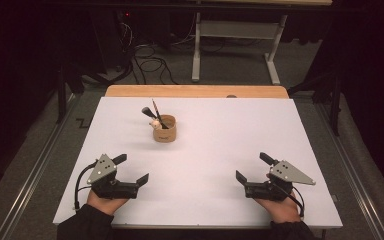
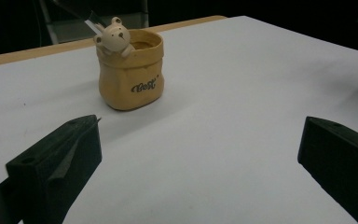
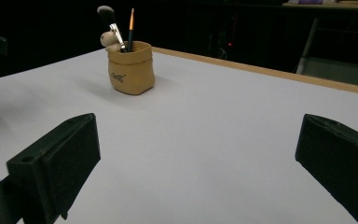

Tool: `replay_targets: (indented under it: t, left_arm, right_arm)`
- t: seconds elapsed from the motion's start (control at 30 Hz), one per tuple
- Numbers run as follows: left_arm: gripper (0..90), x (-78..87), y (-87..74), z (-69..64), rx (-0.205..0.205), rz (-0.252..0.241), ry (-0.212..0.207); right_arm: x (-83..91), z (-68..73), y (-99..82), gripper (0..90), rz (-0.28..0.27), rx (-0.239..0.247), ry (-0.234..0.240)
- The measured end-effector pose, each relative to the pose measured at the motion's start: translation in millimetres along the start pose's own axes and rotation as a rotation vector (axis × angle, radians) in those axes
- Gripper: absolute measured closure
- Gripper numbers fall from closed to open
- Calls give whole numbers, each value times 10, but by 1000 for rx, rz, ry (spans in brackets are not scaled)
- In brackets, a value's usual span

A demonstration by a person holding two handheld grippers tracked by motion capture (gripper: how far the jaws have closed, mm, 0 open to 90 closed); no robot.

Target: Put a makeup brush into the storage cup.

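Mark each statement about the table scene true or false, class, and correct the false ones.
1. Both grippers are open. True: the left gripper and right gripper have their jaws spread, holding nothing.
2. The tan pot lies tipped on its side. False: it stands upright.
3. Two brushes stand in the pot. True: a makeup brush and a thin paintbrush.
4. A bear figure sits at the pot's rim. True.
5. The left gripper touches the pot. False: bare white table lies between them.
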State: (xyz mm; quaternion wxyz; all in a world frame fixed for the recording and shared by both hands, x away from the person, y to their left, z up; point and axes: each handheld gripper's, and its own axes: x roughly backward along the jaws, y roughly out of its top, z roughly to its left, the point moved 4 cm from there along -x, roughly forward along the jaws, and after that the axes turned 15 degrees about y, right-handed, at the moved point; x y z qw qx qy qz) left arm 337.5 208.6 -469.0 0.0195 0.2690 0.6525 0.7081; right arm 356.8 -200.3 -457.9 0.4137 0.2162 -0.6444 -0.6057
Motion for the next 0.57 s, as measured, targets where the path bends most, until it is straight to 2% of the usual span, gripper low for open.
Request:
replay_targets:
  t: [0.2,0.57]
  left_arm:
    - [3,-7,5,-1,-3,-1,-4]
    - [3,-11,7,-6,-10,2,-2]
  right_arm:
    - [85,-56,-56,2,11,-14,-23]
    - [44,-45,-63,2,20,-10,-24]
